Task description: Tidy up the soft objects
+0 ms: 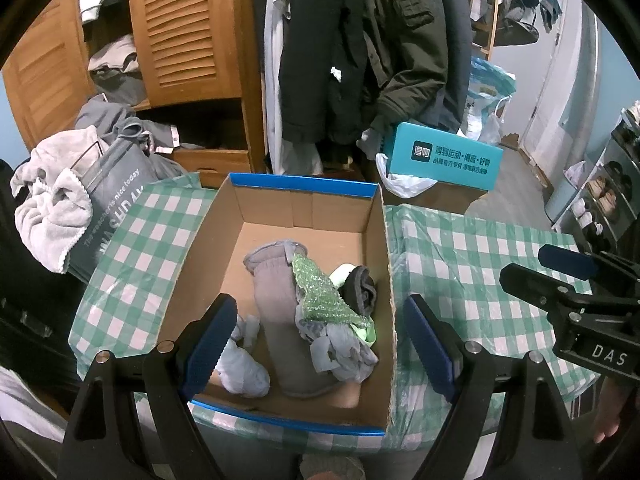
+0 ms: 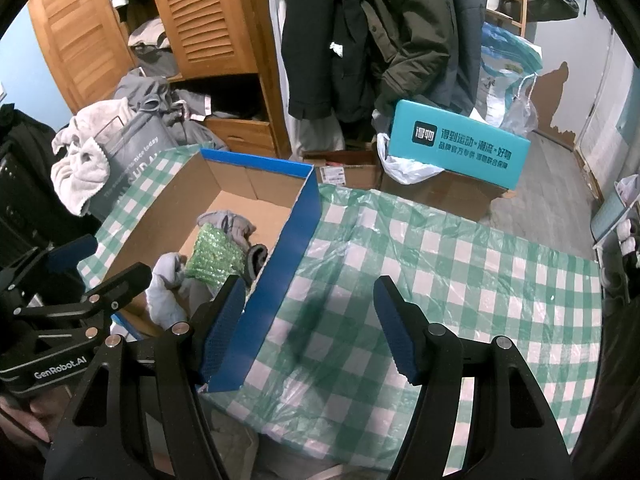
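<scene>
— What's in the cardboard box [image 1: 280,208] on the checked surface [image 1: 472,264]?

— A heap of soft things: a long grey sock [image 1: 280,320] lying lengthwise down the middle, a sparkly green cloth [image 1: 320,296] draped over it, a dark rolled sock [image 1: 362,288] against the right wall, and pale blue-grey socks [image 1: 244,368] bunched at the near end. There may be a lime-coloured item under the green cloth, though only an edge shows.

— And the left gripper [image 1: 320,344]?

— Poised above the near end of the box, jaws spread wide, nothing between them.

— The right gripper [image 2: 312,328]?

— Also gaping, also empty. It hangs over the bare green-and-white cloth just outside the box's blue-edged right wall [image 2: 280,272], its left finger [image 2: 222,324] overlapping that wall in the right wrist view.

— Behind them?

— A teal box with Chinese lettering [image 2: 460,148], coats [image 1: 360,40] hanging, a louvred wooden wardrobe [image 1: 188,28], and a grey laundry bag [image 1: 108,196] with a pale towel [image 1: 48,208] slung over it.
</scene>
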Available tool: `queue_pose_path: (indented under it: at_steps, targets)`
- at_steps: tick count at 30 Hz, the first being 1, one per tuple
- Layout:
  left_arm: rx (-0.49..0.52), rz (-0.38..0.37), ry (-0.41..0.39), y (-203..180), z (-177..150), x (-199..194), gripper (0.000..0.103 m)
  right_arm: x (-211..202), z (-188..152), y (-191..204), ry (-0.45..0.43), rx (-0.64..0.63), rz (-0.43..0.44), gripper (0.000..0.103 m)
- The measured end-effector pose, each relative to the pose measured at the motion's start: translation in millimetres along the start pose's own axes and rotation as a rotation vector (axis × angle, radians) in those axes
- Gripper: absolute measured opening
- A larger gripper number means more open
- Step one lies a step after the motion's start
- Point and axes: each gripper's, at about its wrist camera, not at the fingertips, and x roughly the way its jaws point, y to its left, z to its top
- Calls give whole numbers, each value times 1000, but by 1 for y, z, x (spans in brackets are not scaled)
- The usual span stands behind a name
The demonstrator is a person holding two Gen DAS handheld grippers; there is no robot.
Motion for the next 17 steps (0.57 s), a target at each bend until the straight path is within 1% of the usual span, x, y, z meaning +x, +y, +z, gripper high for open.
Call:
queue_pose_path:
  at_steps: [6,13,17]
  targets:
    - [-11,-4,14,1,0,2,86,0,0,0,-2,-1,-1,66]
    - [-6,4,-25,0,-2,-3,86,1,-2,-1,4,3,-3,66]
    - [9,1,-9,-3,-1,0,86,1,-4,-2,5,2,-2,66]
